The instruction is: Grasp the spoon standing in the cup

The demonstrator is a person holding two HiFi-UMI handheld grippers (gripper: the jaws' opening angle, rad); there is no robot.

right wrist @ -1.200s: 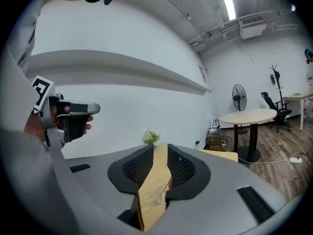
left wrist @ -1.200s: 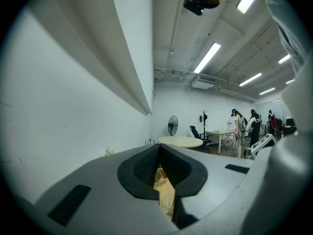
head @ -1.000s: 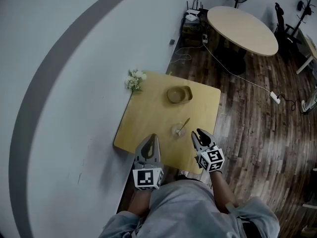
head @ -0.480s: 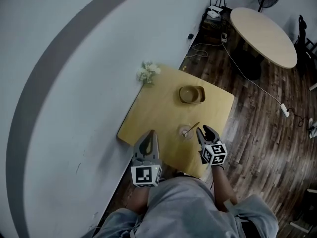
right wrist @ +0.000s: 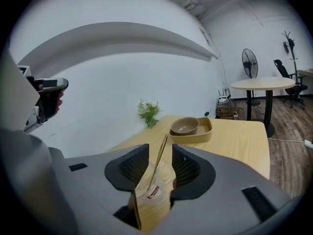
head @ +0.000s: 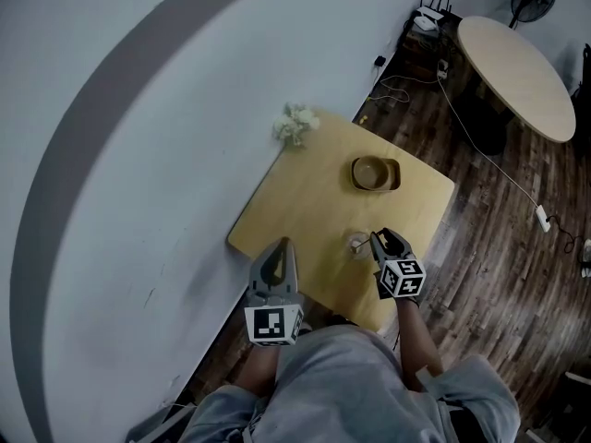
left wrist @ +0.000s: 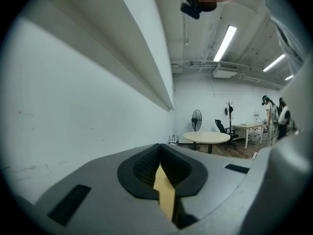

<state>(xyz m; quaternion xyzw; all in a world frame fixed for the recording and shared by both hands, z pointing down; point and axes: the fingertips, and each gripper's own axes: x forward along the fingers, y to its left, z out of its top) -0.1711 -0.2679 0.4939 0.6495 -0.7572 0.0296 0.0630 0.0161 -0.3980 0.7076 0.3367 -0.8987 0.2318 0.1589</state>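
Right tongs sit lower and closer to the cup than a second ago, their jaws just opened wide and now flanking cup and spoon on the near worktop without pressing either; left tongs are closed and empty. We judge that closing here could pinch the clear cup along with the leaning handle and tip it over. We cannot make out the spoon's bowl, and in the head view the tongs cover most of the cup.

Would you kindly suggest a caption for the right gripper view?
Right gripper, jaws just opened wider, with the slim tan spoon in the clear plastic cup between them, ungripped.
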